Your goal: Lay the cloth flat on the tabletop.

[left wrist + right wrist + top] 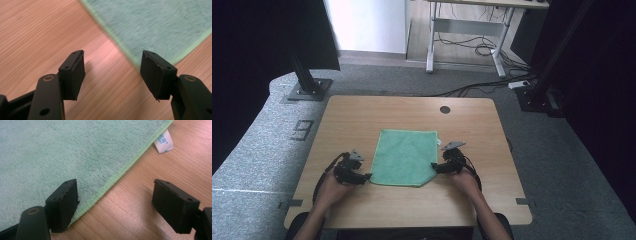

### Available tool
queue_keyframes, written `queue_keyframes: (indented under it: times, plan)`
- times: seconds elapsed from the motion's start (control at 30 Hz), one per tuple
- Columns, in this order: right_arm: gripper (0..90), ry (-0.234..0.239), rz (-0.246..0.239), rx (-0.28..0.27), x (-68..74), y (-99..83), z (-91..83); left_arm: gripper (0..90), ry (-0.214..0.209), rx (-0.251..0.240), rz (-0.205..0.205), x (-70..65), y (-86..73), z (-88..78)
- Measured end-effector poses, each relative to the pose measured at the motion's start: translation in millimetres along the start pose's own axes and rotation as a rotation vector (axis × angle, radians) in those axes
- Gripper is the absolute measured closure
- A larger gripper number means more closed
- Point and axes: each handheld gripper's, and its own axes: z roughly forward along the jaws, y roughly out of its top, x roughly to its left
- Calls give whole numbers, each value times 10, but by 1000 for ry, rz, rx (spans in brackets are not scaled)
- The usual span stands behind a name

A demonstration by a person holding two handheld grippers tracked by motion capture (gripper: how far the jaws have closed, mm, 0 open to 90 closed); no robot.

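A green cloth (406, 156) lies flat on the wooden table (362, 115), its near right corner folded in at a slant. My left gripper (368, 176) is at the cloth's near left corner, jaws apart. In the left gripper view the gripper (112, 72) is open over bare wood, with the cloth's corner (155, 27) just past the right jaw. My right gripper (435, 166) sits at the cloth's right edge. In the right gripper view the gripper (115, 202) is open, its jaws straddling the cloth's hem (62, 152). A white label (163, 142) sticks out from the edge.
A dark round hole (445, 109) sits near the table's far edge. Black frame posts (304, 75) stand on the grey carpet at the back left and right. A desk with cables (472, 45) stands beyond the table.
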Motion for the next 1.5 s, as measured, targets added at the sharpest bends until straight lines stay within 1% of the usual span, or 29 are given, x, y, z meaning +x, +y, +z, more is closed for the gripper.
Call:
queue_keyframes:
  times: [0.03, 0.1, 0.13, 0.2, 0.23, 0.27, 0.3, 0.37, 0.4, 0.47, 0.5, 0.57, 0.67, 0.7, 0.73, 0.8, 0.87, 0.9, 1.0, 1.07, 1.1, 1.13, 1.17, 1.2, 1.23, 1.3, 1.37, 1.43, 1.5]
  plan:
    - [206, 0, 0, 1, 0, 1, 0, 363, 7, -14, -12, 38, -22, -34]
    - [205, -1, 1, 3, 0, 4, 1, 363, -7, -57, -35, 76, -11, -77]
    - [205, -1, 1, 4, 0, 6, 2, 363, -28, -91, -47, 87, 25, -96]
    - [211, -3, 3, 15, 3, 17, 0, 361, -55, -136, -51, 70, 100, -93]
    - [232, -2, 3, 22, 4, 27, -2, 359, -74, -154, -50, 48, 160, -65]
    - [262, 8, -1, 29, 2, 41, -11, 357, -83, -160, -47, 24, 204, -26]
    - [265, 14, 2, 28, 0, 50, -27, 353, -84, -161, -40, 6, 231, 8]
    - [266, 21, 11, 11, -7, 64, -84, 352, -70, -146, -20, -36, 269, 116]
    - [271, 24, 11, 5, -7, 68, -116, 352, -55, -137, -9, -48, 267, 167]
    - [325, 33, -2, -9, 6, 61, -219, 352, -44, -116, 2, -52, 227, 257]
    - [371, 50, -8, -15, 18, 46, -283, 350, -41, -112, 1, -53, 208, 276]
    - [423, 90, -8, -18, 45, 16, -359, 345, -28, -102, 4, -50, 162, 291]
    - [452, 124, -33, -21, 132, -33, -443, 329, -34, -123, -14, -52, 108, 255]
    - [452, 140, -42, -27, 173, -48, -456, 329, -34, -126, -12, -52, 98, 246]
    - [451, 151, -44, -30, 199, -55, -460, 329, -37, -128, -13, -62, 81, 243]
    - [435, 167, -57, -36, 273, -67, -451, 326, -32, -116, -5, -80, 60, 265]
    - [435, 184, -73, -34, 344, -65, -423, 317, -30, -125, -8, -82, 49, 266]
    - [444, 192, -91, -26, 383, -61, -397, 318, -30, -123, -8, -82, 52, 266]
    - [496, 188, -136, 1, 452, -62, -321, 317, -30, -132, -9, -82, 39, 268]
    - [567, 184, -168, 31, 484, -78, -259, 316, -31, -138, -9, -80, 30, 269]
    - [615, 177, -177, 37, 496, -87, -242, 316, -30, -141, -9, -79, 26, 270]
    - [670, 160, -191, 43, 510, -97, -229, 315, -29, -143, -9, -78, 24, 271]
    - [766, 141, -207, 39, 526, -101, -234, 313, -29, -146, -10, -78, 23, 273]
    - [803, 142, -212, 42, 532, -98, -237, 312, -29, -148, -11, -78, 23, 276]
    - [821, 146, -216, 47, 540, -90, -240, 311, -28, -150, -11, -78, 22, 278]
    - [839, 134, -230, 61, 571, -66, -247, 310, -28, -153, -12, -79, 20, 280]
    - [841, 130, -242, 56, 581, -22, -268, 310, -28, -155, -11, -78, 16, 281]
    - [838, 130, -236, 40, 569, 46, -301, 310, -28, -157, -11, -77, 15, 282]
    - [834, 135, -217, 22, 534, 166, -343, 310, -27, -160, -12, -78, 16, 285]
